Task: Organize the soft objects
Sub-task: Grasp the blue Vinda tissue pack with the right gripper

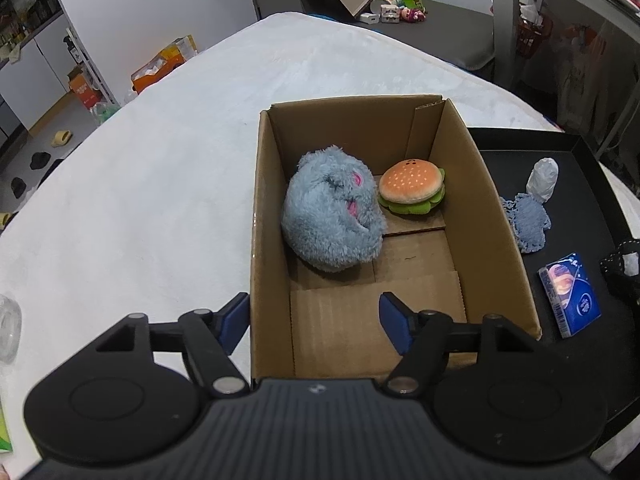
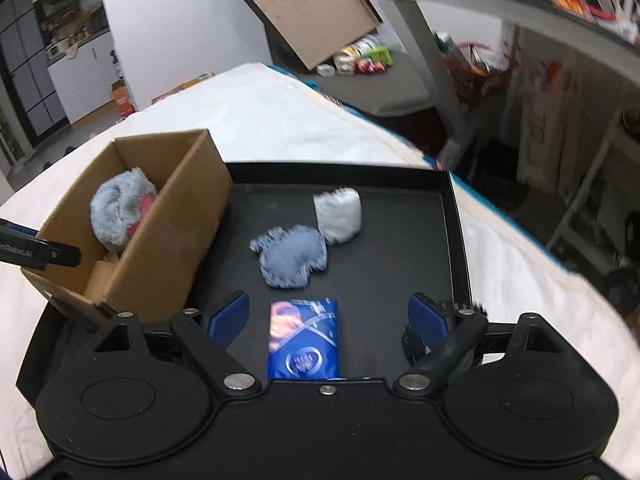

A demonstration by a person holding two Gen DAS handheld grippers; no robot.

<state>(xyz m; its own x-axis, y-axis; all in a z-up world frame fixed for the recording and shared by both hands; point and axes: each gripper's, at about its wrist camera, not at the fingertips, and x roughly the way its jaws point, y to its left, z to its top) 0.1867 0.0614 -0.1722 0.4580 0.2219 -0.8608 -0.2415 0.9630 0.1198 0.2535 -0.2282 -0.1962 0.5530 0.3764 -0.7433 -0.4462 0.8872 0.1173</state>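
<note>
Plush toys [image 1: 332, 208] in box [image 1: 496, 216], white-clothed table [image 1: 160, 184]; both tools apart, empty.

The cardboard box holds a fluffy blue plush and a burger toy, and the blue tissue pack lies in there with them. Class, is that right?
Not quite. The cardboard box holds the fluffy blue plush and burger toy, but the blue tissue pack lies outside it on the black tray, as the right wrist view shows.

A home: white bed [image 1: 160, 160], stocked shelves [image 1: 28, 12], floor clutter [image 1: 160, 64]
</note>
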